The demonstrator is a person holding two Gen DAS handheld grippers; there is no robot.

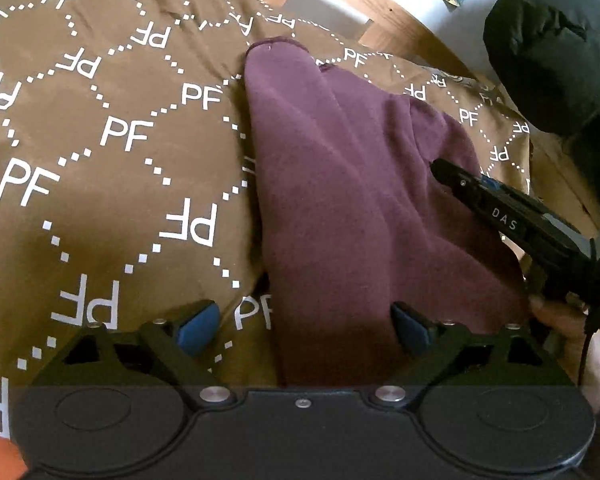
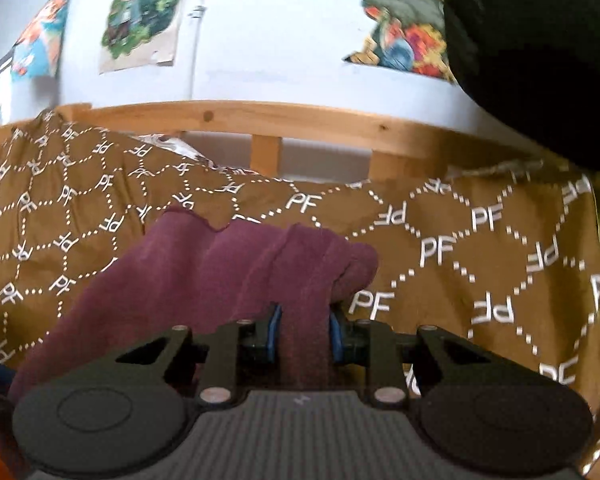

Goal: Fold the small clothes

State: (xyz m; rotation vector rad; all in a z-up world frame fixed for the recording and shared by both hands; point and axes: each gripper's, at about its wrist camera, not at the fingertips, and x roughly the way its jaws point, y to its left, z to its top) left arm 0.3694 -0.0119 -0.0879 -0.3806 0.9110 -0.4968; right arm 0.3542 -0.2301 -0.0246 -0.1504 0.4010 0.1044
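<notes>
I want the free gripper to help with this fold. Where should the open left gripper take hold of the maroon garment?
Probably the near left edge of the maroon garment, low by the left gripper. That edge lies flat on the brown cover, so come in low from the cover side, one finger sliding under. The right gripper already pinches a bunched fold on the other side.
</notes>
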